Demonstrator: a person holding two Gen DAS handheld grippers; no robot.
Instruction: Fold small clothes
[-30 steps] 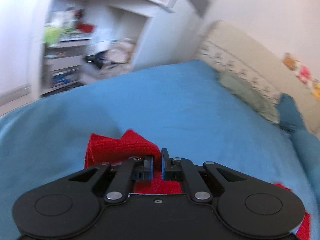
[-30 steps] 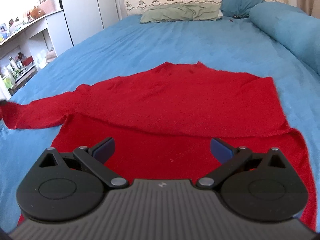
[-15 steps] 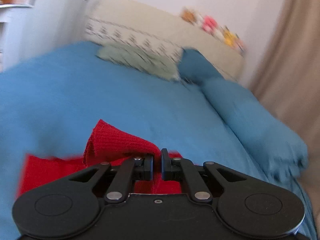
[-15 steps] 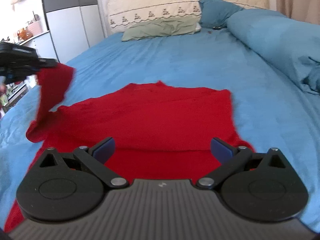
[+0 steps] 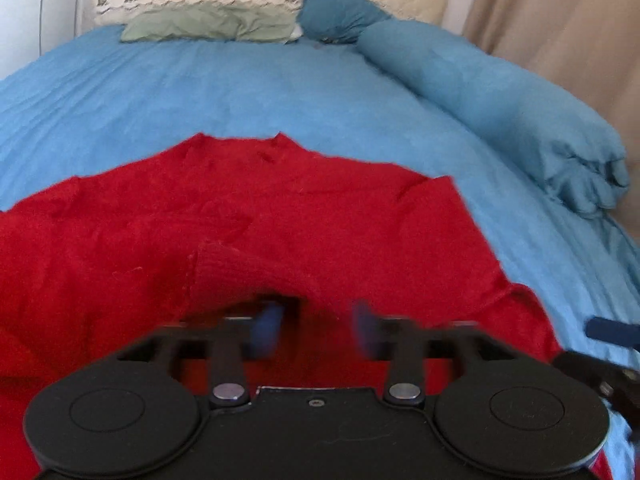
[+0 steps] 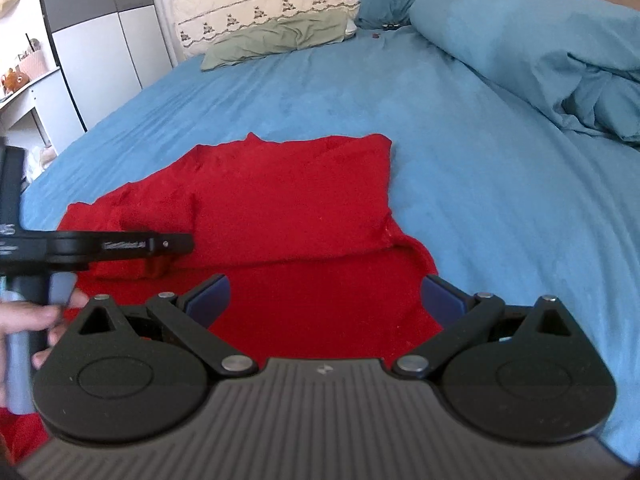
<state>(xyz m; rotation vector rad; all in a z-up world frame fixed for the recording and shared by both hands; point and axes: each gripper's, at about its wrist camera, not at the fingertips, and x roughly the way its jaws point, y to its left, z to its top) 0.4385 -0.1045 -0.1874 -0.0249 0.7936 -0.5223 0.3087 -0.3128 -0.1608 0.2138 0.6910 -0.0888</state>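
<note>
At the far left of the right wrist view a white and grey wardrobe [image 6: 100, 36] stands beside the bed, and a hand [image 6: 24, 324] holds the left gripper [image 6: 176, 245] low over the red sweater [image 6: 288, 216]. From the left wrist view its blue pads [image 5: 266, 330] are blurred but stand apart, so the tool is released; the ribbed sleeve cuff [image 5: 228, 272] lies just beyond the left pad, folded inward onto the body of the garment, and whether the pad touches it cannot be told.

The sweater lies spread on the blue bedsheet [image 6: 320, 92], collar at the far edge, the left side rumpled where the sleeve has been turned in. Its right edge runs straight from far to near, then bulges out in a small fold near the right gripper [image 6: 324, 296], whose jaws stand wide apart, grasping nothing, above the near hem.

Far of the collar the sheet runs bare to a green pillow [image 6: 276, 38] at the headboard [image 6: 260, 12]. To the right, open sheet separates the sweater from a bunched blue duvet [image 6: 560, 52].
</note>
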